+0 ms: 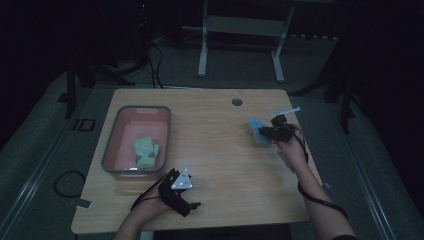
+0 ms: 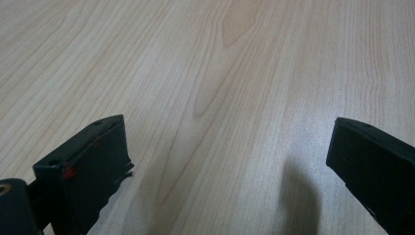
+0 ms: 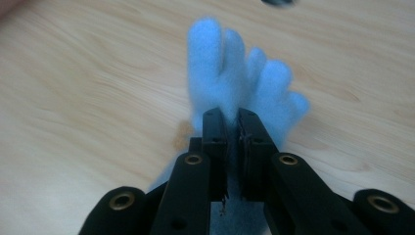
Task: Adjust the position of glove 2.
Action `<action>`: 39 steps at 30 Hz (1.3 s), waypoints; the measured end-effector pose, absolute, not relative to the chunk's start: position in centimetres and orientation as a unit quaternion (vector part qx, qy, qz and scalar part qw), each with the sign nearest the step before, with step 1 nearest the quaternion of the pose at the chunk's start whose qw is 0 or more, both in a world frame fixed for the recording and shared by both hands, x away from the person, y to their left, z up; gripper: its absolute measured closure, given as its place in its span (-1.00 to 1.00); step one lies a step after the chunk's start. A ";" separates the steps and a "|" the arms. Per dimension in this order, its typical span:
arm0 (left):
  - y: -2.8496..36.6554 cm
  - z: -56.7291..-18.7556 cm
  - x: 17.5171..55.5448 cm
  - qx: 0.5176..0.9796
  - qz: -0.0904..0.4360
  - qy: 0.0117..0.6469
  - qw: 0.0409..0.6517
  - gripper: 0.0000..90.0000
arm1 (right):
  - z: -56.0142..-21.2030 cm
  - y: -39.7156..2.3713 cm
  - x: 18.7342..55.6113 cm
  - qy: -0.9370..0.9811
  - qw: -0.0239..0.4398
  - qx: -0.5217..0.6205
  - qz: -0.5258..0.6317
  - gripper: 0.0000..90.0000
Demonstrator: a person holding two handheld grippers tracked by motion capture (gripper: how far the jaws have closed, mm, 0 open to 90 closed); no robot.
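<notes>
A fuzzy light-blue glove [image 3: 244,83] with spread fingers hangs pinched between the jaws of my right gripper [image 3: 233,120], which is shut on it just above the wooden table [image 3: 73,98]. From the high view the same blue glove [image 1: 258,131] sticks out to the left of the right gripper [image 1: 267,131] near the table's right edge. My left gripper [image 1: 192,206] rests at the near edge of the table; its jaws stand wide apart over bare wood [image 2: 230,147] with nothing between them. A yellow-green glove [image 1: 146,153] lies in the pink bin [image 1: 112,142].
The pink bin with a grey rim sits at the table's left side. A round cable hole [image 1: 237,102] is in the tabletop at the far middle. Beyond the table stand the legs of a white frame [image 1: 202,50]. The room around is dark.
</notes>
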State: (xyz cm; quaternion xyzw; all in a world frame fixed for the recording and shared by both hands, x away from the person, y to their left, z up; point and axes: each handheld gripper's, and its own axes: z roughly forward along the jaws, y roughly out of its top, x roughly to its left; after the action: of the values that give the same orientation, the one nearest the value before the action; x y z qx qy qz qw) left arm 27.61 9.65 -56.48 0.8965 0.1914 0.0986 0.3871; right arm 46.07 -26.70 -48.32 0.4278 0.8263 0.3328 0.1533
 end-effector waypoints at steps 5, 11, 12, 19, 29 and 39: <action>9.7 -56.4 27.5 0.896 0.100 0.192 0.389 -0.95 | -46.5 -24.8 42.5 0.827 0.151 0.402 0.362 0.86; 9.6 -56.4 27.6 0.896 0.101 0.188 0.389 -0.95 | -46.0 -22.7 39.5 0.826 0.166 0.399 0.361 0.86; 9.6 -56.4 27.6 0.896 0.101 0.188 0.389 -0.95 | -46.0 -22.4 39.1 0.826 0.166 0.400 0.360 0.86; 9.6 -56.4 27.5 0.897 0.103 0.183 0.389 -0.95 | -46.5 -19.5 36.4 0.826 0.177 0.398 0.358 0.86; 9.5 -56.4 27.5 0.900 0.101 0.172 0.387 -0.95 | -50.1 -16.0 34.8 0.831 0.155 0.412 0.340 0.86; 9.5 -56.5 27.4 0.902 0.102 0.167 0.385 -0.94 | -54.0 -14.8 34.9 0.844 0.136 0.416 0.310 0.74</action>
State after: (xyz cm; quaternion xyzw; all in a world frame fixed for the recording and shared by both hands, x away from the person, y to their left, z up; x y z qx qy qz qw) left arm 27.45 9.53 -56.45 0.9018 0.1674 0.1017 0.3851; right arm 34.88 -14.79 -54.03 0.4161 0.8442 0.3095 0.1358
